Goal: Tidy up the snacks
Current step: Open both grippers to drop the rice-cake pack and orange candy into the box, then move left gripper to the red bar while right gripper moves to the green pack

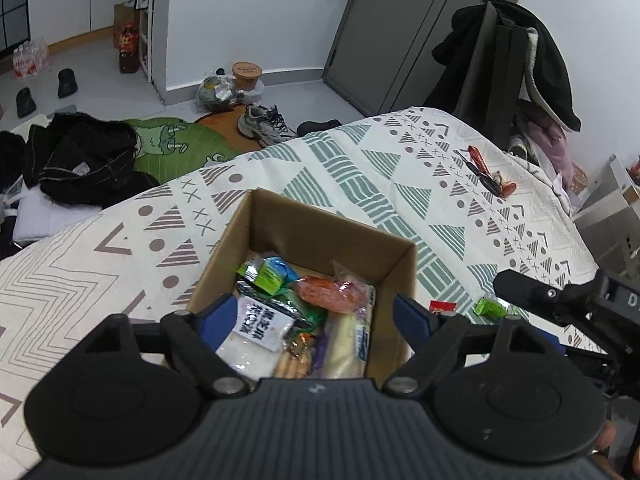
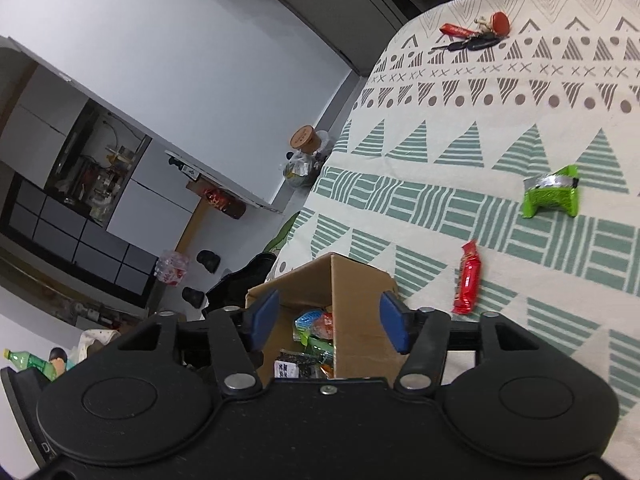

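Observation:
An open cardboard box (image 1: 320,224) stands on the patterned bedspread (image 1: 120,256) and holds several snack packs, among them a white pack (image 1: 260,326), a green pack (image 1: 268,274) and an orange pack (image 1: 332,294). My left gripper (image 1: 316,318) is open and empty just above the box's near side. A red snack (image 1: 442,307) and a green snack (image 1: 490,307) lie on the bed right of the box. In the right wrist view the box (image 2: 360,304) sits between my open, empty right gripper's (image 2: 330,320) fingers, with the red snack (image 2: 468,280) and green snack (image 2: 552,194) beyond.
Keys with a red tag (image 1: 486,172) lie far back on the bed, also in the right wrist view (image 2: 476,36). The right gripper's body (image 1: 568,300) shows at the right of the left wrist view. Clothes (image 1: 80,160), shoes (image 1: 266,124) and bottles lie on the floor past the bed edge.

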{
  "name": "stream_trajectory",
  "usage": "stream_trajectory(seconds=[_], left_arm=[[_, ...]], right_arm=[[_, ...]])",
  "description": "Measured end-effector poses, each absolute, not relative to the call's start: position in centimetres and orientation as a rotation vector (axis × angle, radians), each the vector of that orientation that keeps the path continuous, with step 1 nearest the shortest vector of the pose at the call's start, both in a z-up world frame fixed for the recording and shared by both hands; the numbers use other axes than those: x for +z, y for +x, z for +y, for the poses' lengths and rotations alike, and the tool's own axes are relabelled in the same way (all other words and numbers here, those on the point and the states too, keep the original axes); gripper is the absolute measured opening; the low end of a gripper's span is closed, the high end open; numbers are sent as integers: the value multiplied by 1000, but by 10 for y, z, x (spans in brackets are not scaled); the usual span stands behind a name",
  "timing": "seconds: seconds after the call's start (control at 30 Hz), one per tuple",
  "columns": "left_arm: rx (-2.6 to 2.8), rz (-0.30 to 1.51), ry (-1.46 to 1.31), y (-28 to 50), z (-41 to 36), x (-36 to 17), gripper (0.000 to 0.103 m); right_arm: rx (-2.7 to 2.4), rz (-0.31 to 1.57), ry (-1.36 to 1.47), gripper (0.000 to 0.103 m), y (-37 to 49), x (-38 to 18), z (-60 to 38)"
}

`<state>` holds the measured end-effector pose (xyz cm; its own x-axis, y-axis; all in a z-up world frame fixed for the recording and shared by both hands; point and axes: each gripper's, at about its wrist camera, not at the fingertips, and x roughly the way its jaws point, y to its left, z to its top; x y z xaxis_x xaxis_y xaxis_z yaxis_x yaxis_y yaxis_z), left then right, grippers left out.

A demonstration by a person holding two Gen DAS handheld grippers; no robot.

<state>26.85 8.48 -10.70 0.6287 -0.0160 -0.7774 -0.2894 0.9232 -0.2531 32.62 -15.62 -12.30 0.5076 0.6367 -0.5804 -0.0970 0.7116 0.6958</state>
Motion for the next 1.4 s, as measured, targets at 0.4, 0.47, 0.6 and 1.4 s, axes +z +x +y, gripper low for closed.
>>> stream_trajectory(seconds=[0.4, 0.47, 0.6, 1.4], left_arm=[[159, 881, -350, 262, 42, -95, 91], [154, 876, -343, 262, 33, -92, 91], [147, 870, -336, 263, 17, -88, 91], [89, 872, -303, 291, -61, -79, 88]], right_arm=[[472, 907, 626, 81, 315, -110, -202], [471, 900, 631, 82, 315, -108, -211], [451, 890, 630, 87, 315, -107, -231], [374, 917, 763, 91, 328, -125, -311]])
